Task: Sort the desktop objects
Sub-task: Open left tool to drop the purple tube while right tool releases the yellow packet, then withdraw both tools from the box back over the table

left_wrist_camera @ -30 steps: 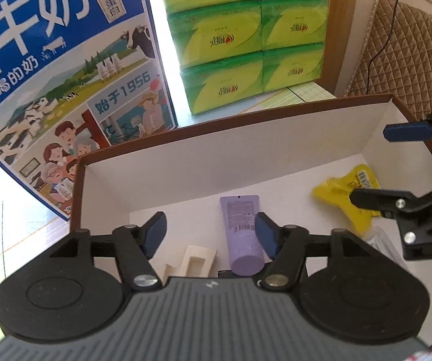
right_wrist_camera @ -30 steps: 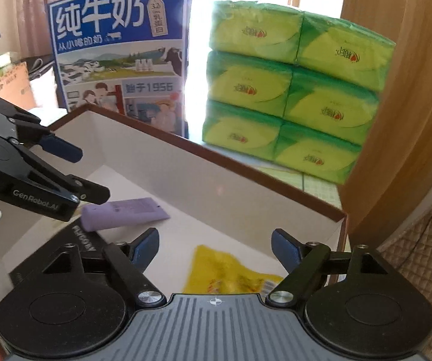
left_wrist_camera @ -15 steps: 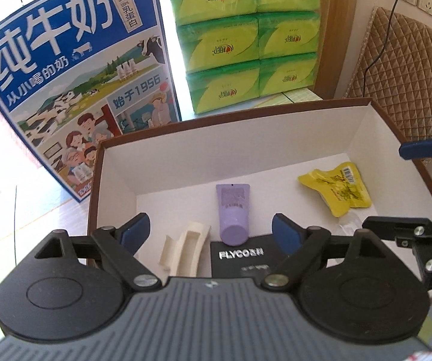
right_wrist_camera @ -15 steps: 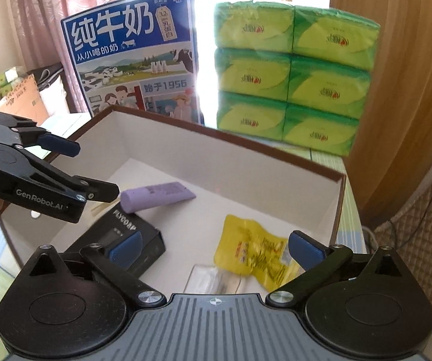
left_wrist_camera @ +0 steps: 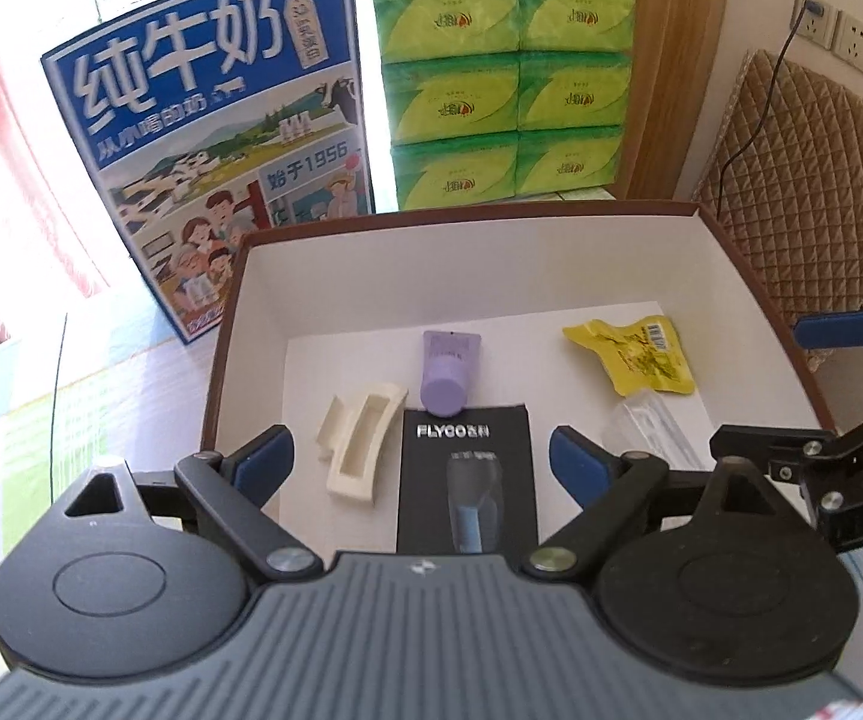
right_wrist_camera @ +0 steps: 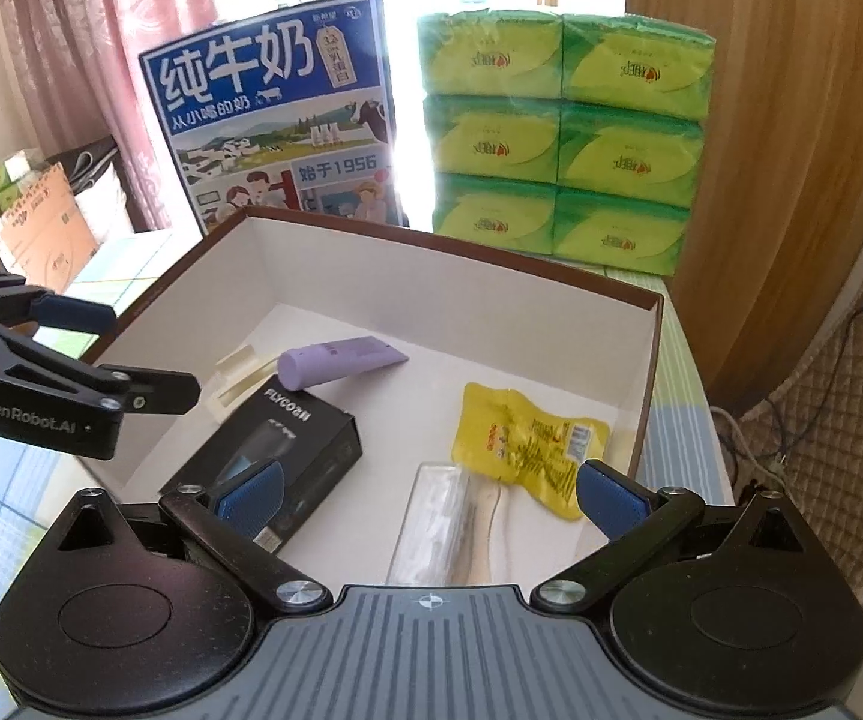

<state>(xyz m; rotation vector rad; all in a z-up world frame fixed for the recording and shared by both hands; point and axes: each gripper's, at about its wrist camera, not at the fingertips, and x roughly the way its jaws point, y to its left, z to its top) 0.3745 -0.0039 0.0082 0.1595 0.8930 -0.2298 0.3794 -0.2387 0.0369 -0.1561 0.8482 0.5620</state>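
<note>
Five items lying inside brown-rimmed box [left_wrist_camera: 233,312]: black FLYCO shaver carton [left_wrist_camera: 466,474], yellow snack pouch [left_wrist_camera: 635,354], clear packet [right_wrist_camera: 449,516], cream hair claw [left_wrist_camera: 359,444], purple tube [left_wrist_camera: 446,372]. Left gripper [left_wrist_camera: 422,468] and right gripper [right_wrist_camera: 428,495] above near edge, fingers spread wide, empty. Sorting judged near complete; nothing loose visible outside box.

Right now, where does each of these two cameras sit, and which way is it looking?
Left wrist: sits on the left gripper, looking forward and down into the box; its own open jaws frame the black carton, and the right gripper shows at the edge.
Right wrist: sits on the right gripper, looking into the box from the other side; its open jaws and the left gripper show.
Shared: purple tube, yellow packet, milk poster, tissue packs.
</note>
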